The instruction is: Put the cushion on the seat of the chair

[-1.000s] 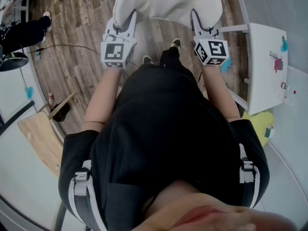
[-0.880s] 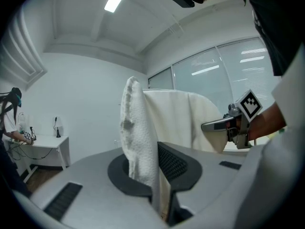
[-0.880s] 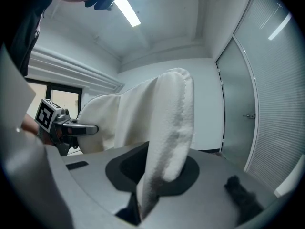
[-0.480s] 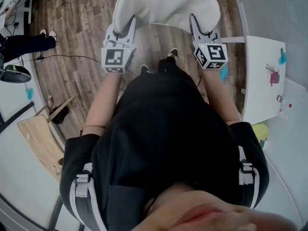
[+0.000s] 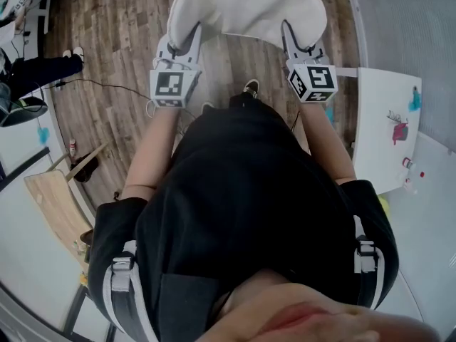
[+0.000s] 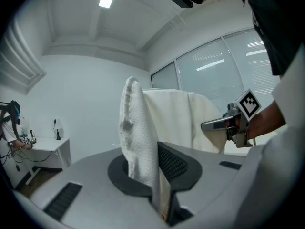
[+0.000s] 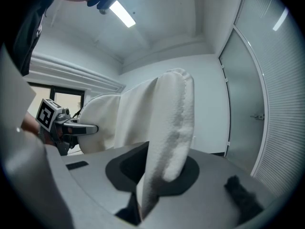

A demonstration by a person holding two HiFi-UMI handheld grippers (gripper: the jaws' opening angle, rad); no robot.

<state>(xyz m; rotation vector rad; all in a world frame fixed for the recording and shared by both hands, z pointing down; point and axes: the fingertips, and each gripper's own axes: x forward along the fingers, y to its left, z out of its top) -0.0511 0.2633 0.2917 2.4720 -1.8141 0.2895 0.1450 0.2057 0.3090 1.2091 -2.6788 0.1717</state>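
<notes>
I hold a white, fluffy cushion point(image 5: 246, 6) out in front of me, above the wooden floor. My left gripper point(image 5: 187, 40) is shut on its left edge and my right gripper point(image 5: 292, 35) on its right edge. In the left gripper view the cushion's edge point(image 6: 138, 137) stands pinched between the jaws of the left gripper point(image 6: 161, 190), with the right gripper point(image 6: 217, 124) across from it. In the right gripper view the other edge of the cushion point(image 7: 169, 128) is clamped in the right gripper point(image 7: 143, 194), and the left gripper point(image 7: 81, 127) shows at the left.
A white table point(image 5: 381, 130) with small items stands at the right. A light wooden piece of furniture point(image 5: 57, 205) is at the lower left. Another person's legs point(image 5: 39, 70) and a floor cable point(image 5: 107, 83) are at the upper left.
I have moved across the floor with the cushion. The white table and the wooden piece have slid lower in the head view. Both grips are unchanged.
</notes>
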